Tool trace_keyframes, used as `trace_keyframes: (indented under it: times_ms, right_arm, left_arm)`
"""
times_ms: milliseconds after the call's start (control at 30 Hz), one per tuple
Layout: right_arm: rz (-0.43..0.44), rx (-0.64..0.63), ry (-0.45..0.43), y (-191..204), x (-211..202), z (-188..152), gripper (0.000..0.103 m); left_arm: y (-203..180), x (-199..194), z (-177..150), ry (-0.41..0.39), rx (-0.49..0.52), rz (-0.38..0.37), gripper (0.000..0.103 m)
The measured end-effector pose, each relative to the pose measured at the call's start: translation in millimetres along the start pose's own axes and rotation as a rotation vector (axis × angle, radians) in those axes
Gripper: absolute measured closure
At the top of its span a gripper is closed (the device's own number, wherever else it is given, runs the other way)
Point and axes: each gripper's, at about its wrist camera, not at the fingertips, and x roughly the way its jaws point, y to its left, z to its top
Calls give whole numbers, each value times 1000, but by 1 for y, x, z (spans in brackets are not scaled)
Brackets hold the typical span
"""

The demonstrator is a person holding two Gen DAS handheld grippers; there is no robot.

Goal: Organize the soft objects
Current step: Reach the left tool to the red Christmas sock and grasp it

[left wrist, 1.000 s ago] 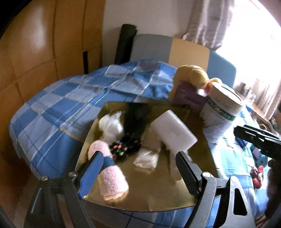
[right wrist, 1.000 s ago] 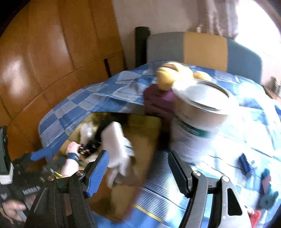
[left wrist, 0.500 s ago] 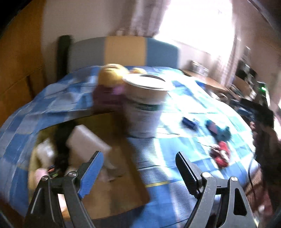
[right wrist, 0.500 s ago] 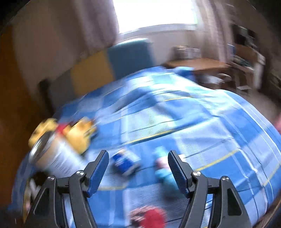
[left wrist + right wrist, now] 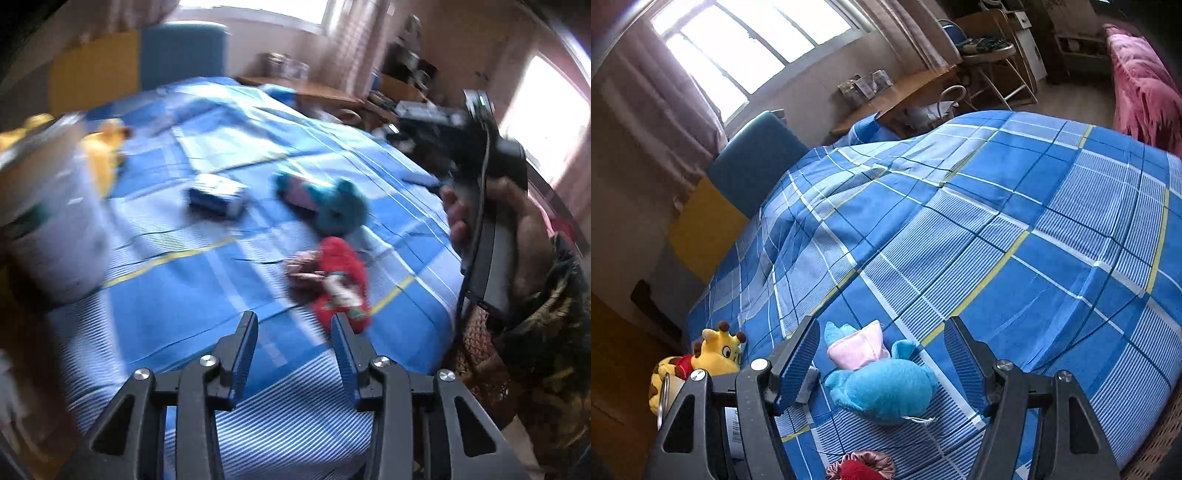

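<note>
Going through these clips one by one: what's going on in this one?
A person holds a gripper in each hand over a blue plaid bed strewn with soft toys. The right gripper is open, framing a blue plush toy without touching it. The left gripper is closing on nothing, near a red plush toy. Nothing is picked up.

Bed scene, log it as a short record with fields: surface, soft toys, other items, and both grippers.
surface: blue plaid bedspread
soft toys: blue plush, red plush, yellow giraffe
other items: white canister, small blue box
left gripper: closing, nothing between jaws
right gripper: open, above blue plush
</note>
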Motion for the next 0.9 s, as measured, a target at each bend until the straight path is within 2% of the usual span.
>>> trace_keyframes:
  times_ms: [67, 333, 367, 400, 467, 567, 633, 700, 767, 833, 867, 900]
  right_arm:
    - [14, 4, 13, 0, 2, -2, 32]
    - [43, -3, 48, 4, 8, -4, 32]
    - [41, -3, 50, 3, 8, -4, 32]
    - [39, -4, 49, 3, 8, -4, 32]
    - [39, -9, 56, 3, 9, -4, 32]
    - [39, -26, 65, 5, 11, -5, 32]
    - [38, -40, 65, 7, 10, -6, 32]
    - [48, -60, 71, 11, 11, -7, 32]
    - [57, -93, 82, 18, 12, -9, 32]
    - [75, -129, 97, 26, 12, -13, 32]
    - [101, -147, 107, 31, 11, -16, 32]
    - [135, -163, 117, 36, 8, -18, 32]
  left_arm:
    - [-13, 16, 7, 23, 19, -31, 61]
    - [-39, 82, 22, 151, 36, -28, 61]
    - [-39, 85, 21, 154, 37, -24, 65]
    - [-40, 86, 21, 138, 45, -2, 83]
    - [-35, 79, 18, 111, 32, -15, 85]
    - [-17, 45, 8, 34, -1, -23, 85]
    - [1, 21, -3, -9, -35, 7, 85]
    - [26, 1, -18, -50, -91, 76, 85]
    - [46, -5, -31, -44, -133, 149, 85]
    - [66, -1, -46, -4, -164, 222, 85]
    - [73, 3, -52, 9, -181, 219, 84]
    - [78, 2, -56, -18, -194, 189, 83]
